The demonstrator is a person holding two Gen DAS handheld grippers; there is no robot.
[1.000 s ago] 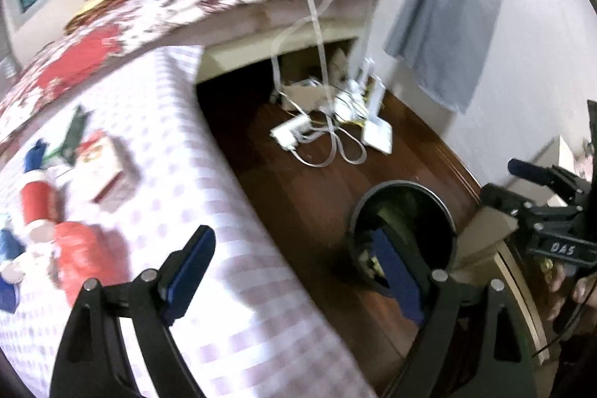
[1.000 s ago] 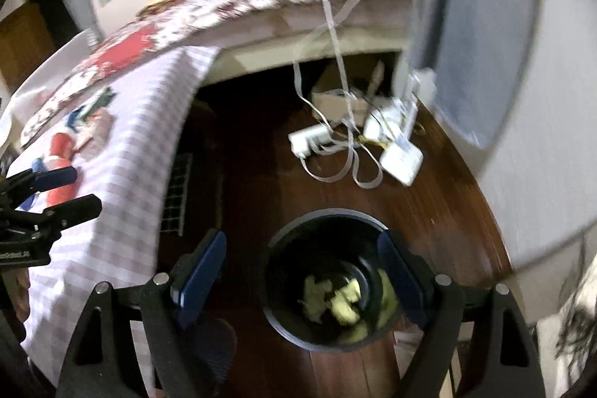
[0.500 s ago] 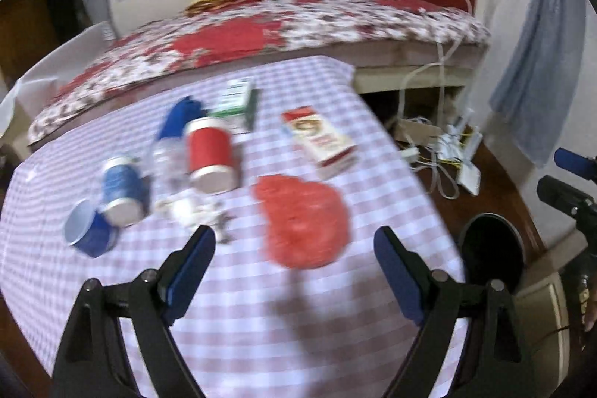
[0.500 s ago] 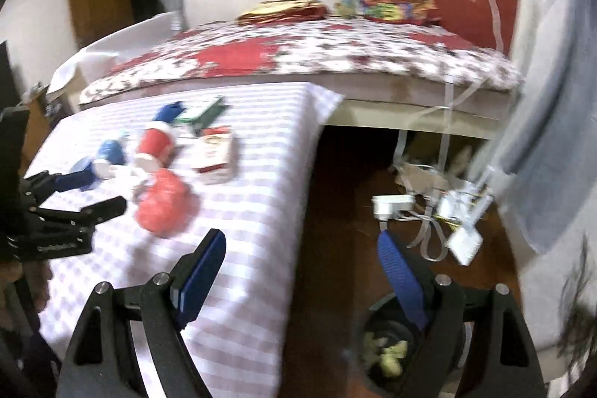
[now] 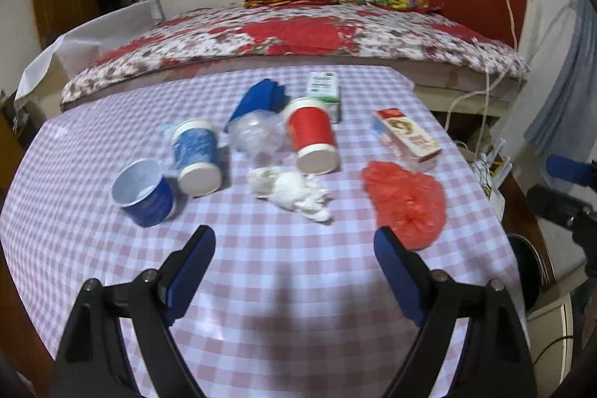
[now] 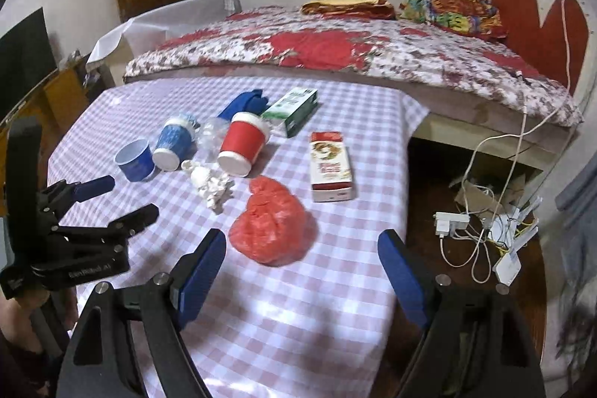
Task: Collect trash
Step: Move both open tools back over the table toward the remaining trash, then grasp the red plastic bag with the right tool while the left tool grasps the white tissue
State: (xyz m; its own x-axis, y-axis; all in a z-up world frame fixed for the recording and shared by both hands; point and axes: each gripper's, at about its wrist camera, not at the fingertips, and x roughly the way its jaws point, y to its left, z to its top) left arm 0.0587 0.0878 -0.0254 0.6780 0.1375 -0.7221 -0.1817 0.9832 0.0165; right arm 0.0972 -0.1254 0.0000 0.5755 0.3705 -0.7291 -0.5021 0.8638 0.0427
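Trash lies on the checked tablecloth [image 5: 283, 286]: a crumpled white tissue [image 5: 291, 191], a red plastic bag [image 5: 406, 202], a red cup on its side [image 5: 313, 140], a blue cup on its side [image 5: 196, 155], an upright blue cup [image 5: 143, 191], clear plastic wrap [image 5: 257, 137], a red-white carton [image 5: 406, 137], a green-white carton [image 5: 324, 88] and a blue cloth [image 5: 261, 96]. My left gripper [image 5: 294, 271] is open and empty, just short of the tissue. My right gripper [image 6: 302, 271] is open and empty over the red bag [image 6: 274, 230].
The black trash bin [image 5: 526, 271] stands on the floor right of the table. Cables and a power strip [image 6: 481, 226] lie on the wooden floor. A bed with a floral cover [image 6: 354, 51] stands behind the table.
Both grippers have swung from above the trash bin back to the table. The trash items now lie in front of them. Both stay open and empty.
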